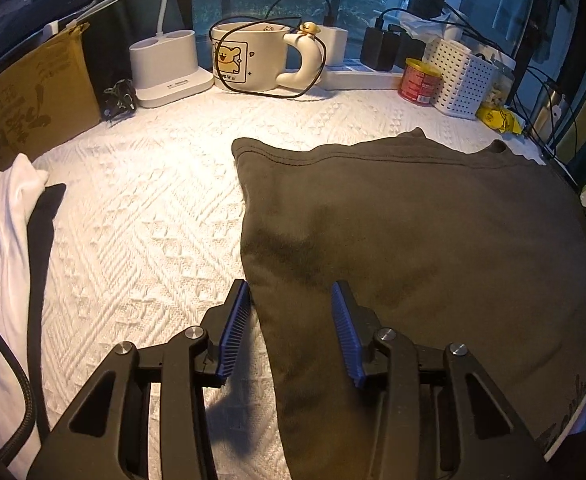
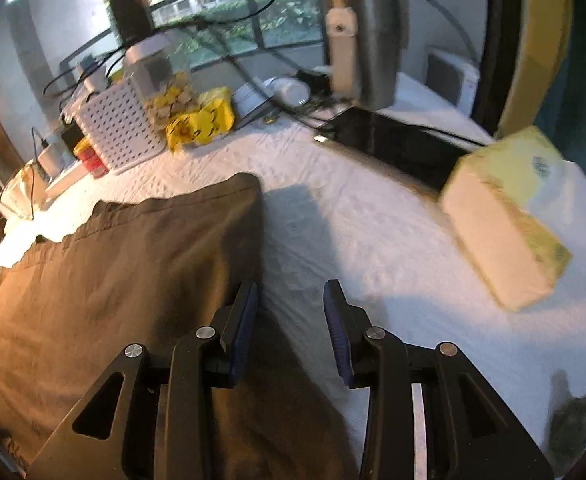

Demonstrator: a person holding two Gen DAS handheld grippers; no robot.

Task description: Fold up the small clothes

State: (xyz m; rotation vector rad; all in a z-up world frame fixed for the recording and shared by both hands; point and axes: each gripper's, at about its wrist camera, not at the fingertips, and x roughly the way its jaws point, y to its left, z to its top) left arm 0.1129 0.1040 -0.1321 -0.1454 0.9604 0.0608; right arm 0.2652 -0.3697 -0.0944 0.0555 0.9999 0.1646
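Lying flat, the folded brown garment (image 1: 413, 240) runs lengthwise away from both unclenched hand-held grippers (image 1: 291, 320) (image 2: 291, 320).

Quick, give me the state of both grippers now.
Left gripper: open, straddling the left edge of the dark garment, not gripping.
Right gripper: open, holding nothing, at the garment's right edge.

The right gripper (image 2: 291, 300) hangs with jaws apart over the right edge of a folded brown garment (image 2: 125, 280), nothing between its blue pads (image 2: 249, 320). The garment lies on a white textured cloth (image 2: 373, 240). Near the far edge stand a white perforated basket (image 2: 121, 128) and yellow packets (image 2: 205, 120); a tissue box (image 2: 505, 216) sits by the right edge.
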